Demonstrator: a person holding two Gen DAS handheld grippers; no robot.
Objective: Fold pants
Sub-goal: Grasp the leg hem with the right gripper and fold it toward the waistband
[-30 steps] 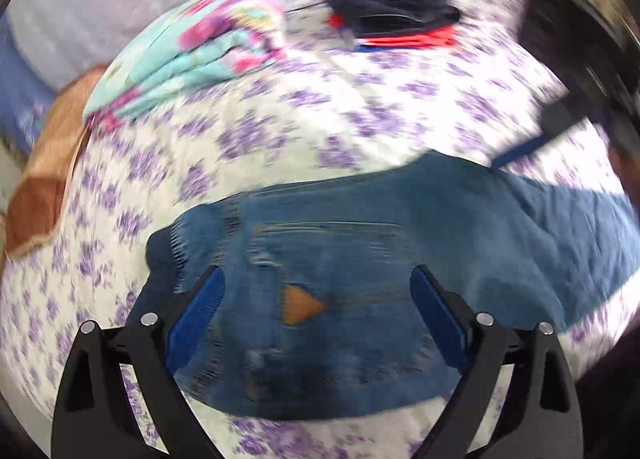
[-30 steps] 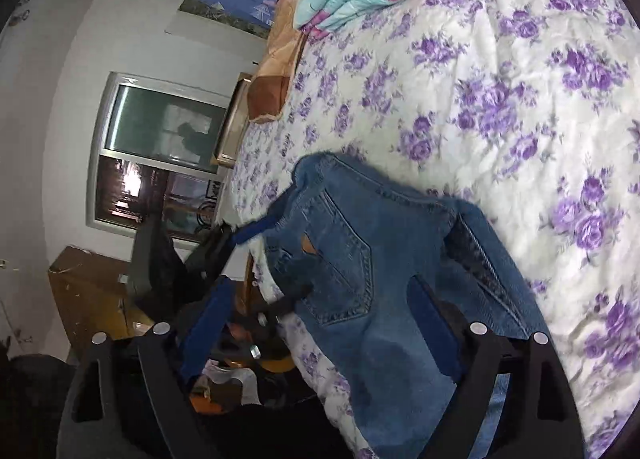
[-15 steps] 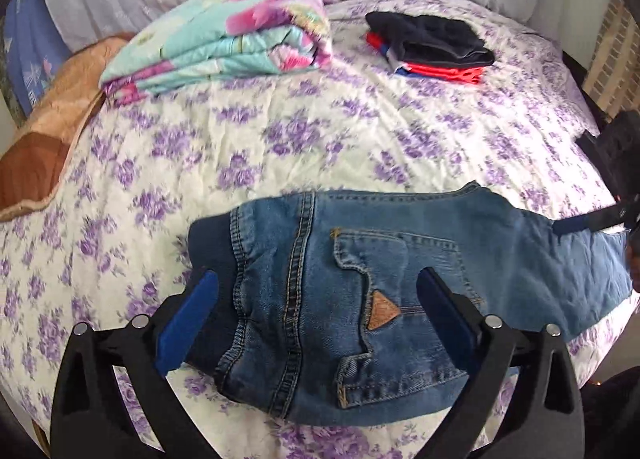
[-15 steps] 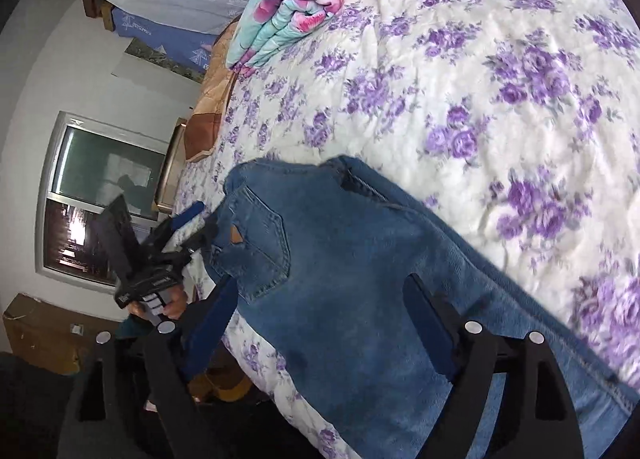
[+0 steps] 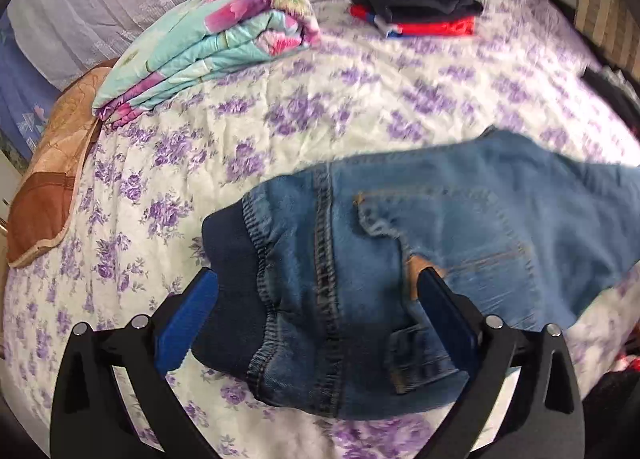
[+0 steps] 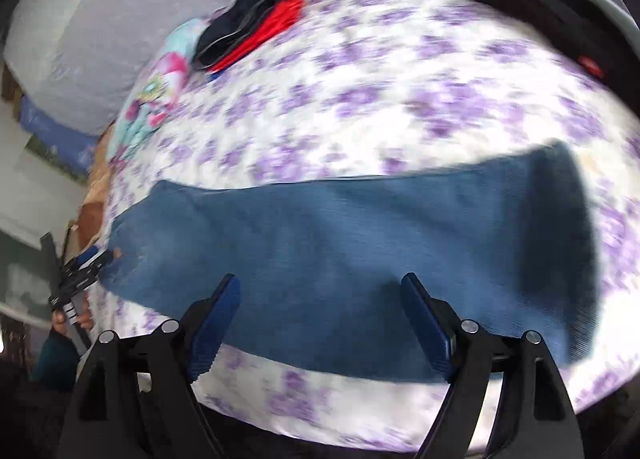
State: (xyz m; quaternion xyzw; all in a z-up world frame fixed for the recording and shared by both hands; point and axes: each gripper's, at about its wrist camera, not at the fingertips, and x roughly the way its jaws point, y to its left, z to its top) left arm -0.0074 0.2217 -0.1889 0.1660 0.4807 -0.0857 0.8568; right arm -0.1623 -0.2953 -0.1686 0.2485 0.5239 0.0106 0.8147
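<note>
Jeans (image 5: 400, 243) lie flat, stretched along near edge of bed (image 5: 320, 107); left gripper (image 5: 316, 299) just opened wide over waistband, holding nothing; right gripper (image 6: 320, 319) wide over legs, empty; risk: careless grab drags denim off edge, spoiling fold.

The right wrist view is smeared by motion: the flowered bedspread (image 6: 400, 99) and the stack of dark and red clothes (image 6: 256, 31) lose their detail. In the left wrist view the jeans (image 5: 460, 227) run off the right edge, hiding their legs.
</note>
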